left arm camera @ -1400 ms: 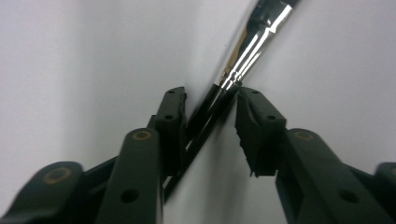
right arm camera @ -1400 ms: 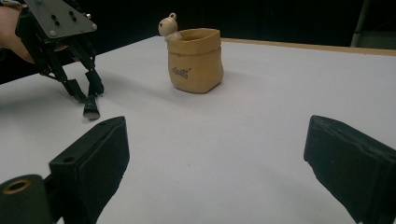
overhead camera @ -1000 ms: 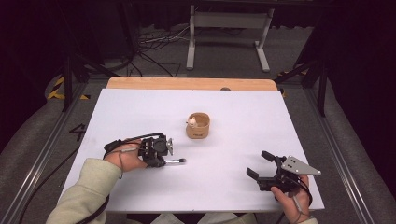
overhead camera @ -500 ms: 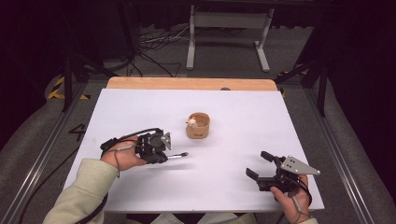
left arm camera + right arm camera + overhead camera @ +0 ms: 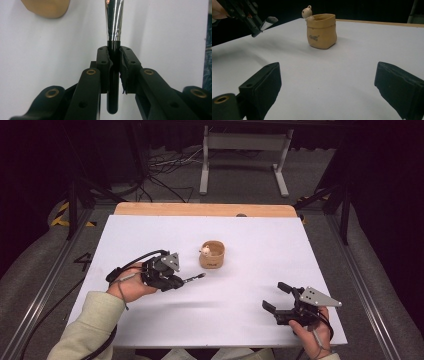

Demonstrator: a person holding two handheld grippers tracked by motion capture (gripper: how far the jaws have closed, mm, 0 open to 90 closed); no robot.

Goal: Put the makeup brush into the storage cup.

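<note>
Though beside pot, brush clamped.

A white desk has a wooden strip along its far edge. Behind it on the grey floor stand a metal frame and a tangle of black cables.

1. The left gripper was black, with a grey three-cornered plate on top and a black cable looping off it.
2. Its arms carried brass-coloured rivets and small screw holes.
3. The right gripper matched: black body, grey plate.
4. The person's sleeve was pale green.
</note>
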